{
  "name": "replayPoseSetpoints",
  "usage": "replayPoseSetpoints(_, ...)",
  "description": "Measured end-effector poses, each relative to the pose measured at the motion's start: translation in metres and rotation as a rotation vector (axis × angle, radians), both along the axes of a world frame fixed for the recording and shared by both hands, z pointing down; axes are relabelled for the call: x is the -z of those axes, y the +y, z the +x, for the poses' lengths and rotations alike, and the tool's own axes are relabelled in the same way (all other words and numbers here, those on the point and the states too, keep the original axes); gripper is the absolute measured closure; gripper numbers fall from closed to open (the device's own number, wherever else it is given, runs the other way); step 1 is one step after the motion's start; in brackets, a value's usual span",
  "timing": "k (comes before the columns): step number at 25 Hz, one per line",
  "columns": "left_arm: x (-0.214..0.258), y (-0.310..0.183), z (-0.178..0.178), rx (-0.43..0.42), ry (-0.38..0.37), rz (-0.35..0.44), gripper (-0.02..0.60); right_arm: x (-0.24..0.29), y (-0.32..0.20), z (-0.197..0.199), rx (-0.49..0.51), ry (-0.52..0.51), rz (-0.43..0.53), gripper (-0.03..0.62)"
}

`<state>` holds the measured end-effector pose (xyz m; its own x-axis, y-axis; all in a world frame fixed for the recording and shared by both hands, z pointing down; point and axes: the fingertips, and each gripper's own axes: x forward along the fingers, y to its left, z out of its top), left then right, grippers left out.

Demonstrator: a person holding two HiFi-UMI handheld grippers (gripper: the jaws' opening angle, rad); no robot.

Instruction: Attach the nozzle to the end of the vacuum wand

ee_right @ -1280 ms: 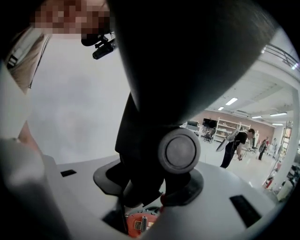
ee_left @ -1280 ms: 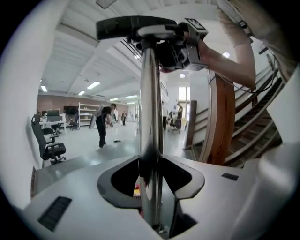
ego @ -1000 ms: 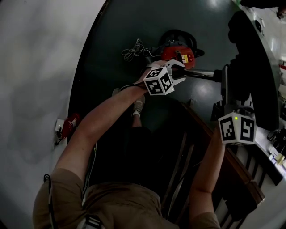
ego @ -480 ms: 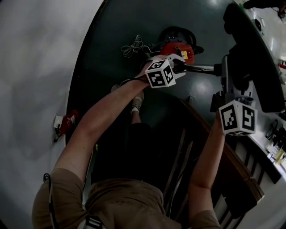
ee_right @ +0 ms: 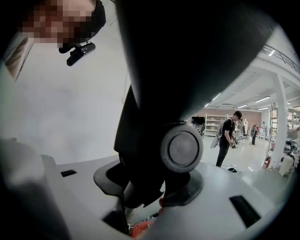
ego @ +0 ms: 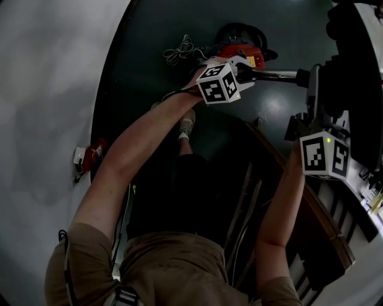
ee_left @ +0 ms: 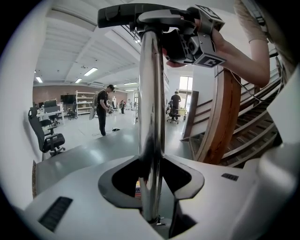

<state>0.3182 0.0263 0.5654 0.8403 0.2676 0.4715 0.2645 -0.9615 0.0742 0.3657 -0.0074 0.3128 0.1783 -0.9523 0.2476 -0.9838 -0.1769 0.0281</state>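
Note:
The chrome vacuum wand (ego: 275, 76) runs level from my left gripper (ego: 246, 73) to the black nozzle (ego: 353, 77) at the right. My left gripper (ee_left: 151, 187) is shut on the wand (ee_left: 151, 117), whose far end meets the nozzle's neck (ee_left: 140, 14). I cannot tell whether it is seated. My right gripper (ego: 314, 118) is shut on the nozzle's neck from below, and its jaws have just been closing. In the right gripper view the nozzle (ee_right: 187, 56) and its grey wheel (ee_right: 182, 147) fill the space between the right gripper's (ee_right: 150, 187) jaws.
The red vacuum body (ego: 242, 57) and a coiled cable (ego: 179, 57) lie on the dark floor behind the left gripper. A wooden stair rail (ego: 287, 179) runs under my right arm. A red item (ego: 90, 164) sits by the white wall. People (ee_left: 102, 110) stand far off.
Both grippers, with the wand and nozzle, sit slightly higher and further right in the head view. Both holds are unchanged.

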Motion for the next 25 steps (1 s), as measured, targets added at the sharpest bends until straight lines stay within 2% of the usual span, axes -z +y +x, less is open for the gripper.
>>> replayPoseSetpoints(5, 0.0008, 0.0010, 0.0015, -0.018, -0.019, -0.005, 0.426, 0.0015, -0.0024, -0.0020, 0.023, 0.032, -0.021, 0.408)
replayPoseSetpoints(13, 0.0001, 0.0010, 0.0029, -0.017, -0.025, -0.017, 0.426, 0.0000, -0.0061, 0.0008, 0.053, 0.022, -0.023, 0.408)
replayPoseSetpoints(25, 0.0001, 0.0051, 0.0082, -0.072, -0.073, -0.022, 0.426, -0.0006, -0.0101, 0.0041, 0.088, 0.060, -0.086, 0.408)
